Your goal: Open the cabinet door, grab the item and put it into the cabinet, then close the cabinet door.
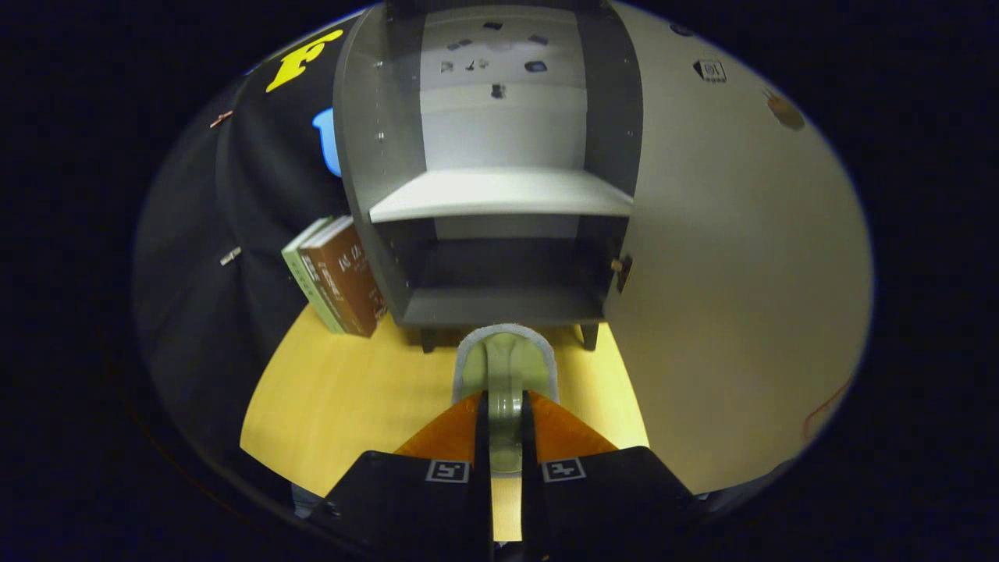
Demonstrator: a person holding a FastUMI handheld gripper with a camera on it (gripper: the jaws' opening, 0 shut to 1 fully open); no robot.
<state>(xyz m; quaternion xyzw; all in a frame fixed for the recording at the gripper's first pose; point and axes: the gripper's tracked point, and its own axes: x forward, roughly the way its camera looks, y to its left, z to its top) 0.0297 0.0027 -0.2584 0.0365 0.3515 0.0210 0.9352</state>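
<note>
1. The gripper (505,406) is closed nearly all the way, both fingers pressing on a pale green object with a grey fuzzy rim (506,363); what kind of item it is cannot be told.
2. The object juts ahead of the fingertips, above the yellow wooden worktop (343,390).
3. Just beyond stands the dark grey cabinet (499,195), its pale door (741,257) swung open to the right.
4. Two books (335,281) lean against the cabinet's left side.

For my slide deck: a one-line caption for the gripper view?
Tongs shut on a pale green mug, held before the open cabinet, books leaning beside it.
</note>
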